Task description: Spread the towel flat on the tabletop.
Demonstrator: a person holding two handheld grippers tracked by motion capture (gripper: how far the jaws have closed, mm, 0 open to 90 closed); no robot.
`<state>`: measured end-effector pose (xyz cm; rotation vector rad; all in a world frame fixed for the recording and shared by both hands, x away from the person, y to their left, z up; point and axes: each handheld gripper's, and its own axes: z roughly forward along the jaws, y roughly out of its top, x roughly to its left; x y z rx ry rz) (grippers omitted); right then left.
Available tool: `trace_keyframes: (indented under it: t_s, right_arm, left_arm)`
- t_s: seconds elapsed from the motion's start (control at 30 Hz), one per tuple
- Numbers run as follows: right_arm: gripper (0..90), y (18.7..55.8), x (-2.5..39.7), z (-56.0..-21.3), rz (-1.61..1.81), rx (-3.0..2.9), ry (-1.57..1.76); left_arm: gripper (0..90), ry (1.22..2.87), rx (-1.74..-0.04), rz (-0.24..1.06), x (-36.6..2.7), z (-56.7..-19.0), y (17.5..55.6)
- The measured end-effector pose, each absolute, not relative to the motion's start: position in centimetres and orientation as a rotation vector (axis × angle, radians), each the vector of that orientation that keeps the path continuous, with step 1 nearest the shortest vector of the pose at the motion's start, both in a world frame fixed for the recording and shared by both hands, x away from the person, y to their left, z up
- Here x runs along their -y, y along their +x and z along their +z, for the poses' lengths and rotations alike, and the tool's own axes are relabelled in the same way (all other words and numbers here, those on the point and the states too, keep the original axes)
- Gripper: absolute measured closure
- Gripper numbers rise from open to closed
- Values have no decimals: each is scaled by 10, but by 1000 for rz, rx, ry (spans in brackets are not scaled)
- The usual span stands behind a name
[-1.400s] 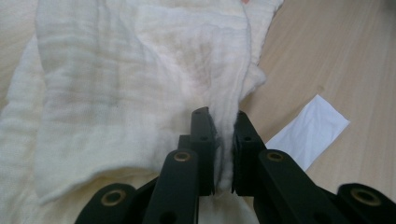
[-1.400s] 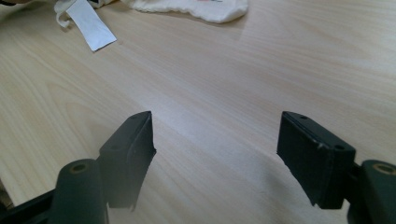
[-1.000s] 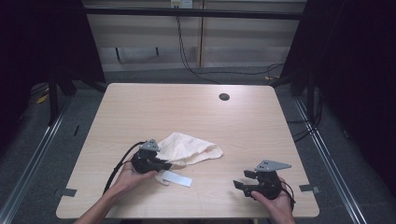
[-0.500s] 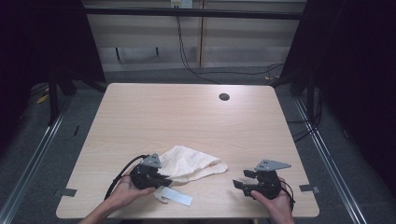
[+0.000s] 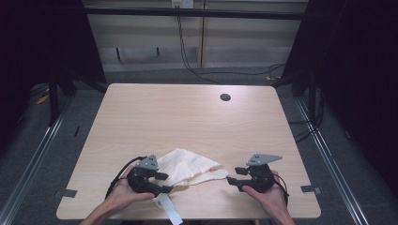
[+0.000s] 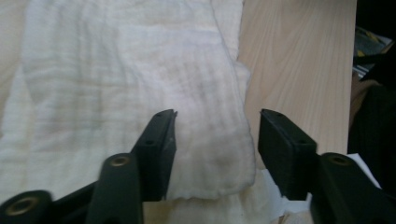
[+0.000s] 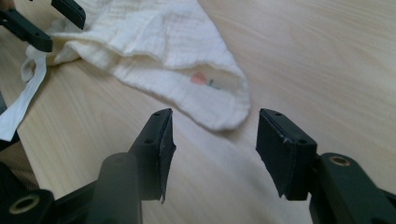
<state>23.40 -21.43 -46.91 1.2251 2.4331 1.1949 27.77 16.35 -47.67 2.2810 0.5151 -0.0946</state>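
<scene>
A crumpled cream cloth (image 5: 190,168) lies near the table's front edge, between my two grippers. Its white strap (image 5: 168,210) trails off over the front edge. My left gripper (image 5: 164,183) rests at the cloth's left end. In the left gripper view the gripper (image 6: 217,116) is open, with the cloth (image 6: 116,84) spread under and between the jaws. My right gripper (image 5: 231,180) points left at the cloth's right corner and is open (image 7: 214,114). That corner (image 7: 219,116) lies just ahead of its jaws, with a small pink label (image 7: 200,78) inside the fold.
The light wooden table (image 5: 187,117) has a round cable hole (image 5: 225,97) at the back right. Black frame bars and cables stand beyond the far edge. The other gripper's jaws (image 7: 46,23) appear at the top left of the right gripper view.
My left gripper came back toward the front edge and the cloth slid with it. The strap now hangs over the edge. The right gripper stayed put.
</scene>
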Motion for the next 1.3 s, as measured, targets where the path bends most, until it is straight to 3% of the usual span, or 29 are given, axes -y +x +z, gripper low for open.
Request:
trace_keyframes:
  t_s: [0.03, 0.17, 0.27, 0.43, 0.57, 0.63, 1.0, 1.3]
  right_arm:
    - [548, 242, 209, -466, 1179, -2427, 1213]
    - [611, 259, 204, -476, 1160, -2452, 1222]
    - [626, 267, 202, -485, 1151, -2445, 1239]
    - [615, 266, 200, -491, 1068, -2442, 1205]
    - [614, 263, 198, -494, 1037, -2450, 1190]
    - [612, 263, 197, -495, 1042, -2451, 1176]
    - [655, 257, 187, -499, 1016, -2440, 1159]
    - [647, 258, 187, -500, 1033, -2433, 1155]
  left_arm:
    - [379, 2244, -537, -81, -168, -469, 278]
    - [366, 2215, -551, -49, -174, -461, 277]
    - [370, 2139, -639, 23, -192, -460, 278]
    - [424, 2153, -675, 36, -204, -467, 279]
    - [463, 2174, -638, 28, -204, -470, 273]
    - [540, 2183, -609, 20, -202, -471, 271]
    - [543, 2256, -476, -27, -181, -479, 256]
    - [753, 2273, -479, -29, -171, -486, 261]
